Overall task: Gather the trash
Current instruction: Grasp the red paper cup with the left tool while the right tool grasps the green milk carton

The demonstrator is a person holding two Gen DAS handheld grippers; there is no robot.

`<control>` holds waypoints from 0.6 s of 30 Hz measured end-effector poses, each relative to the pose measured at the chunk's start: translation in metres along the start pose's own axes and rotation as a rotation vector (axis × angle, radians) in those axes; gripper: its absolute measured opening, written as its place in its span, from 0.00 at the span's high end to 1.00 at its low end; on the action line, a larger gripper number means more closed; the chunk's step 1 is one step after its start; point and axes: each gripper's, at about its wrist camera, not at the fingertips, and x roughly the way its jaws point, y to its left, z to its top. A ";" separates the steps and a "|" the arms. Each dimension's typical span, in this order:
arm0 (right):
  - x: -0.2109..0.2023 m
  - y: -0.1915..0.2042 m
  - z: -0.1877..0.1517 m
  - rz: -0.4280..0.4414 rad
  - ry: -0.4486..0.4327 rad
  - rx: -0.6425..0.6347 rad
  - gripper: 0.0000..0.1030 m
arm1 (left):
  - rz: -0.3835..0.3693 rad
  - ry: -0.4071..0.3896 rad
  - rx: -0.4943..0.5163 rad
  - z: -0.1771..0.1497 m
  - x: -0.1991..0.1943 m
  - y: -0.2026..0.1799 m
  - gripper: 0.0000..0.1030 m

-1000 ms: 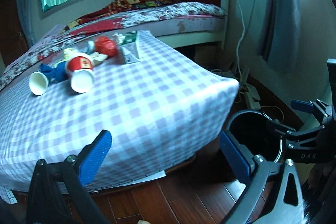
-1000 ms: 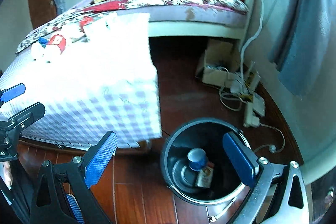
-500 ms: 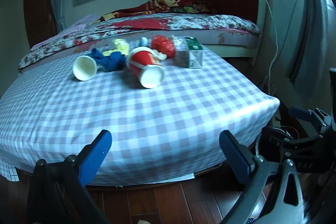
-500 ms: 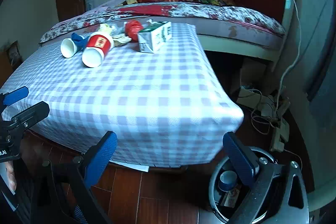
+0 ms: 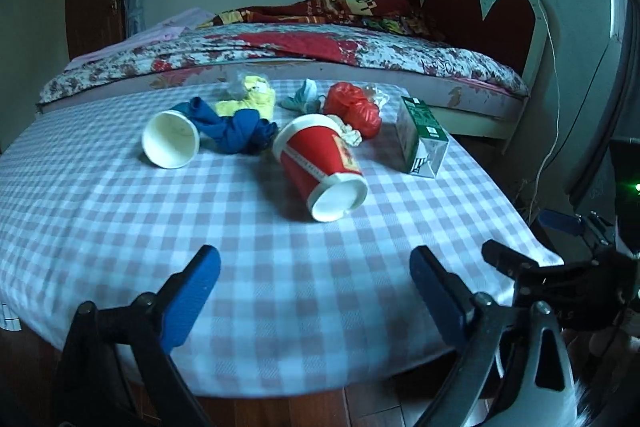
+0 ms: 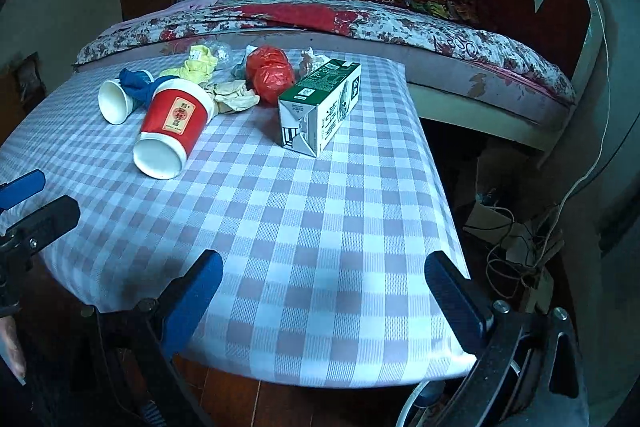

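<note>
Checked-cloth surface (image 5: 248, 259) litter, red paper cup (image 5: 320, 163) nearest, is faced by both empty, spread grippers, the left gripper (image 5: 314, 291) just narrowed, the right gripper (image 6: 322, 299) alongside, presumably for pickup.

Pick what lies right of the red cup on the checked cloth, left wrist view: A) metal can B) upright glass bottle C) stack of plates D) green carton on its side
D: the green carton lies on its side, right of the tipped red cup.

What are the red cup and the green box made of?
The red cup looks like paper: matte printed wall, rolled white rim, white inside. The green box looks like coated cardboard, a drink carton: sharp folded creases, a gabled end and a slight sheen.
</note>
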 end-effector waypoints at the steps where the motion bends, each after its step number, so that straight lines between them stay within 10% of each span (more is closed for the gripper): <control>1: 0.004 0.000 0.004 0.010 -0.001 -0.003 0.01 | -0.007 0.006 -0.009 0.004 0.008 -0.001 0.16; 18: 0.072 -0.007 0.057 0.098 0.040 -0.018 0.04 | -0.004 0.104 -0.024 0.043 0.099 -0.004 0.38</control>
